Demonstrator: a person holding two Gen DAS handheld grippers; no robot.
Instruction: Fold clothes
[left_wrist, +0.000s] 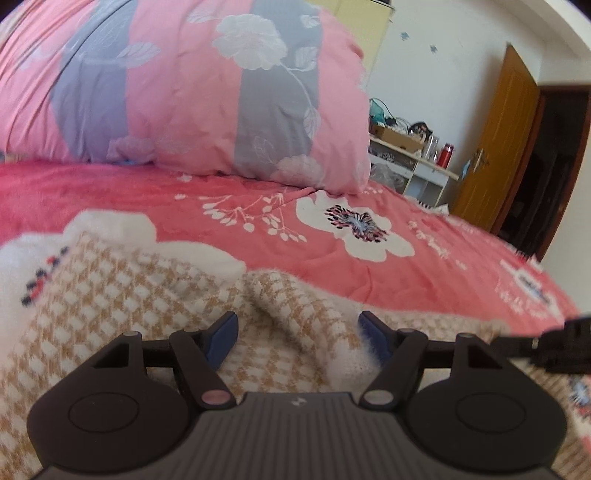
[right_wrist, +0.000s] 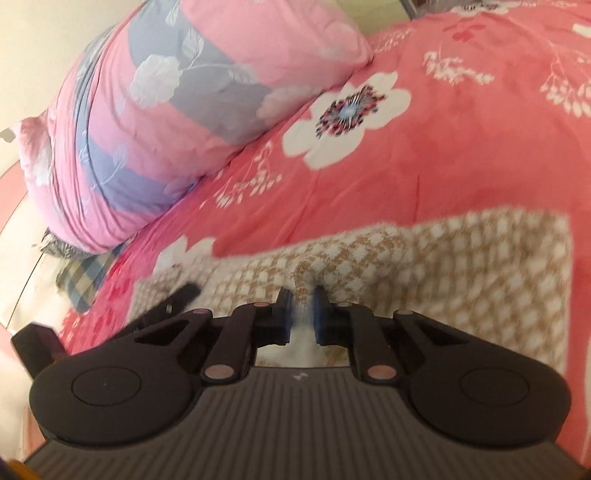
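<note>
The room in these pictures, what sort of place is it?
Most likely a home bedroom: a bed with a pink flowered cover, a big rolled quilt on it, and a wooden door beside cluttered white shelves.

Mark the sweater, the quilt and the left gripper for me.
sweater (left_wrist: 122, 295): left wrist view, checked knit.
quilt (left_wrist: 184, 96): left wrist view, pink front panel.
left gripper (left_wrist: 298, 336): left wrist view, midway between fingertips.

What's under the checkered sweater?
The checkered sweater lies on a pink flowery bedspread, which shows all around it. One white flower peeks out from beneath its edge. Whatever else lies beneath is covered.
</note>
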